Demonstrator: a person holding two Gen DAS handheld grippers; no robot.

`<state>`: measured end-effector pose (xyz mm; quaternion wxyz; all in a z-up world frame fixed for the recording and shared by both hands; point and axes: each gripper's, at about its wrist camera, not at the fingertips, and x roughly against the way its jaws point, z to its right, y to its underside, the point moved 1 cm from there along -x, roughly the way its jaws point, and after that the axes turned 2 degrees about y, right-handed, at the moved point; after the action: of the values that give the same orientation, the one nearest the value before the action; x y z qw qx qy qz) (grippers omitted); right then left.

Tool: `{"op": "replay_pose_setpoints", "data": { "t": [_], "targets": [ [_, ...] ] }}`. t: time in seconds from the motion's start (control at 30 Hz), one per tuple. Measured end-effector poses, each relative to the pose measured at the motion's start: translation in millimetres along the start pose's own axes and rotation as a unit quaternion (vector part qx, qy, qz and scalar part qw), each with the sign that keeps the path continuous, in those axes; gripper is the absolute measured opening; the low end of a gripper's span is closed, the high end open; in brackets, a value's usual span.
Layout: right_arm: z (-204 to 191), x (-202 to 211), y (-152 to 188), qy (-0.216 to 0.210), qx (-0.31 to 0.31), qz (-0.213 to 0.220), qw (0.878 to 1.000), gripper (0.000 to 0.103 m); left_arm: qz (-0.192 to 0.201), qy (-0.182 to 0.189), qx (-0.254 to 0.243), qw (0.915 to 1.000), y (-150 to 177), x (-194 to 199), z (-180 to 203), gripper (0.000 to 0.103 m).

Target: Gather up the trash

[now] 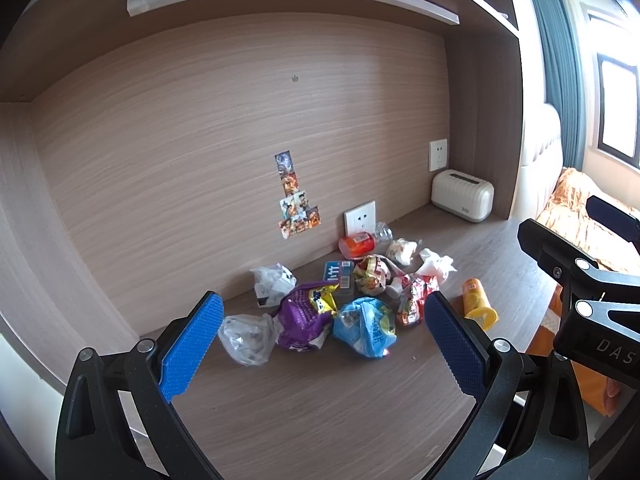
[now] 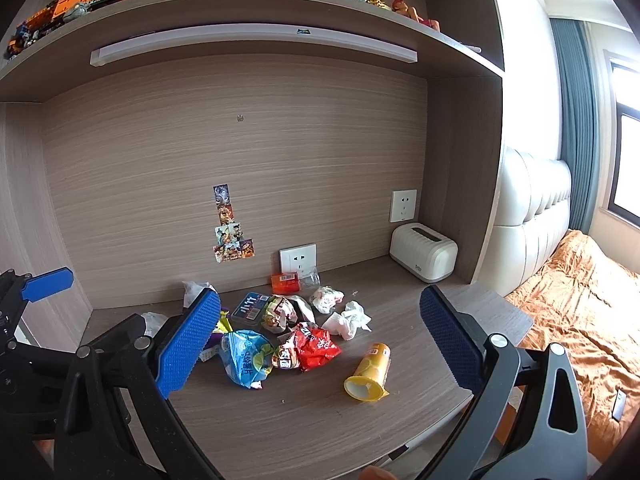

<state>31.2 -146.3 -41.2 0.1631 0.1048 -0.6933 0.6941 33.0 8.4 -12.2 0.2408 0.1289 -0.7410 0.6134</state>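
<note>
A heap of trash lies on the wooden desk (image 1: 320,396): a purple snack bag (image 1: 302,318), a blue bag (image 1: 364,330), a red wrapper (image 1: 414,300), clear plastic bags (image 1: 248,338), crumpled tissues (image 1: 436,264), an orange-labelled bottle (image 1: 358,243) and a yellow tube can (image 1: 478,304) on its side. My left gripper (image 1: 320,344) is open and empty, held above and short of the heap. My right gripper (image 2: 320,344) is open and empty, with the blue bag (image 2: 246,358), red wrapper (image 2: 316,346) and yellow can (image 2: 370,372) between its fingers in view.
A white box-shaped appliance (image 2: 423,252) stands at the desk's back right corner by a wall socket (image 2: 403,205). A second socket (image 2: 298,258) and stickers (image 2: 230,232) are on the back panel. A shelf with a light bar (image 2: 252,42) hangs overhead. A bed (image 2: 580,300) lies to the right.
</note>
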Motion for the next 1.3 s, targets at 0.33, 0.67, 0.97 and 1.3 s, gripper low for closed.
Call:
{"op": "replay_pose_setpoints", "data": {
  "t": [0.33, 0.67, 0.97, 1.3],
  "targets": [
    [-7.4, -9.1, 3.5, -0.004, 0.003, -0.012, 1.000, 0.100, -0.013, -0.001, 0.005, 0.9999, 3.9, -10.0, -6.2, 0.099],
    [-38.1, -40.4, 6.7, -0.037, 0.023, -0.036, 0.998, 0.100, -0.048, -0.026, 0.036, 0.9978, 21.3, -37.8, -40.6, 0.099],
    [-79.8, -96.7, 22.5, -0.065, 0.053, -0.072, 0.994, 0.100, -0.093, -0.072, 0.079, 0.9899, 41.3, -89.4, -97.9, 0.099],
    [-136.3, -170.9, 50.9, -0.094, 0.080, -0.110, 0.986, 0.100, -0.118, -0.088, 0.110, 0.9831, 62.9, -160.8, -142.3, 0.099]
  ]
}}
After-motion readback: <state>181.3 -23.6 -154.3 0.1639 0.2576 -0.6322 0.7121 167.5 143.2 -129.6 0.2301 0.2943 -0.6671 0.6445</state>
